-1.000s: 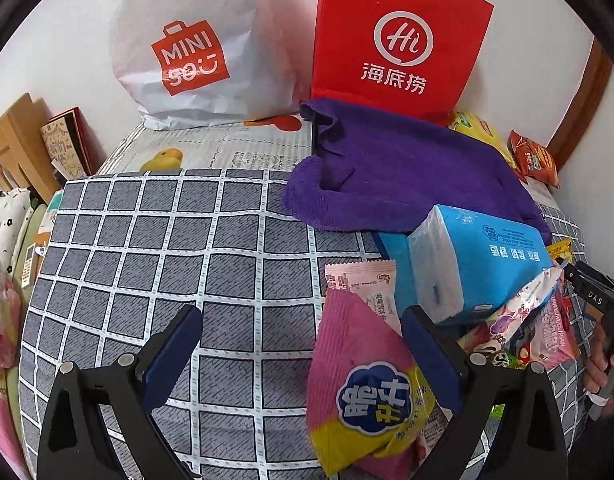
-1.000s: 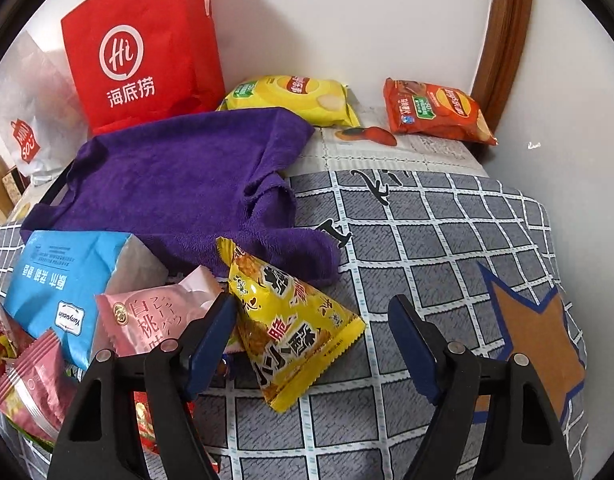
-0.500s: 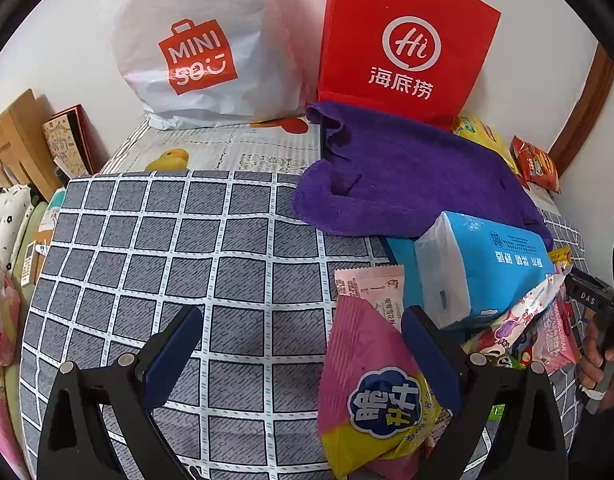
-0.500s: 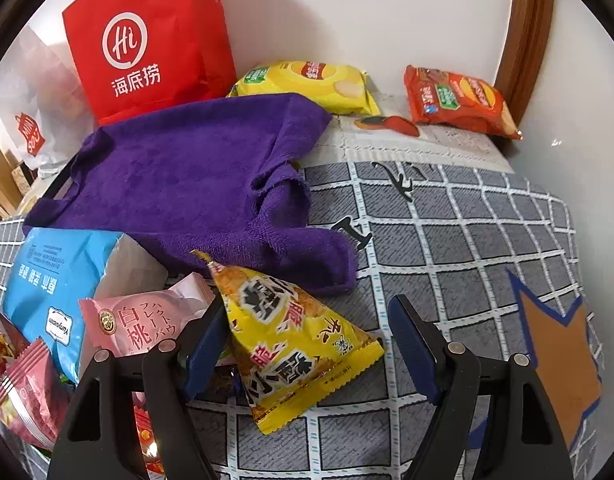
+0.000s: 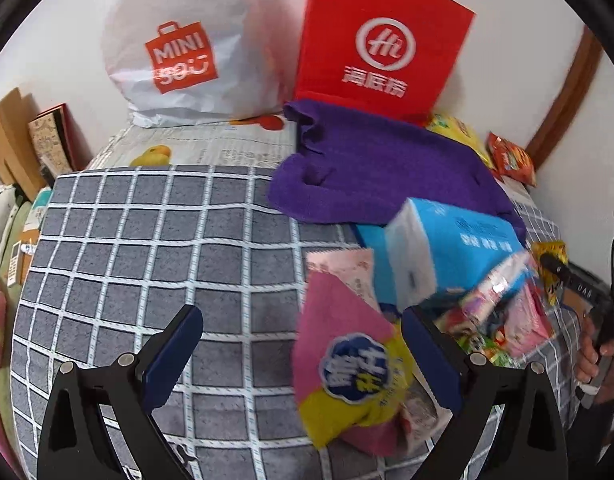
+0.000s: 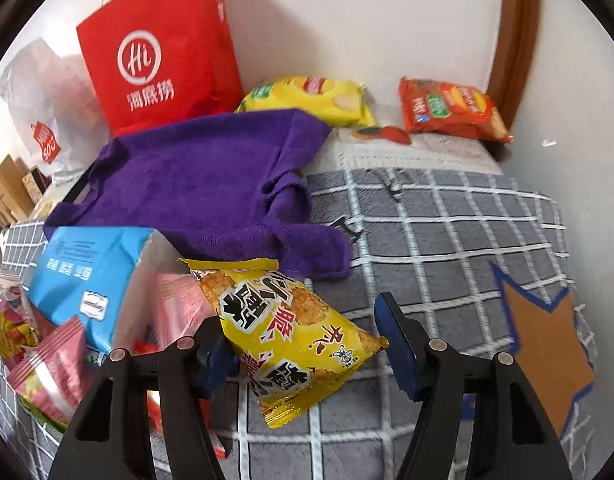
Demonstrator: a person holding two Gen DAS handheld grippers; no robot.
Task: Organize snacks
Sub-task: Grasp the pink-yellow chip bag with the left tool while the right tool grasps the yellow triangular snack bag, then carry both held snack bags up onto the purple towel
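My right gripper (image 6: 303, 320) straddles a yellow triangular snack packet (image 6: 283, 332) lying on the checked grey cloth (image 6: 447, 232). Its jaws are closing, and the left pad (image 6: 217, 356) sits at the packet's edge while the right pad (image 6: 395, 340) is at its tip. My left gripper (image 5: 301, 316) stands wide open over the cloth, with a pink and yellow snack packet (image 5: 347, 364) lying just inside its right finger (image 5: 431, 356). A heap of small snack packets (image 5: 503, 320) lies to the right of that.
A blue tissue pack (image 6: 87, 268) and a purple towel (image 6: 211, 184) lie behind the snacks. A red paper bag (image 6: 159, 52) and a white shopping bag (image 5: 179, 48) stand by the wall. Yellow (image 6: 311, 98) and orange (image 6: 451, 112) crisp bags lie at the back. A hand (image 5: 595, 356) shows at right.
The right gripper's jaws have narrowed around the yellow packet, which now sits nearer and between them. The left gripper has barely shifted and stays wide.
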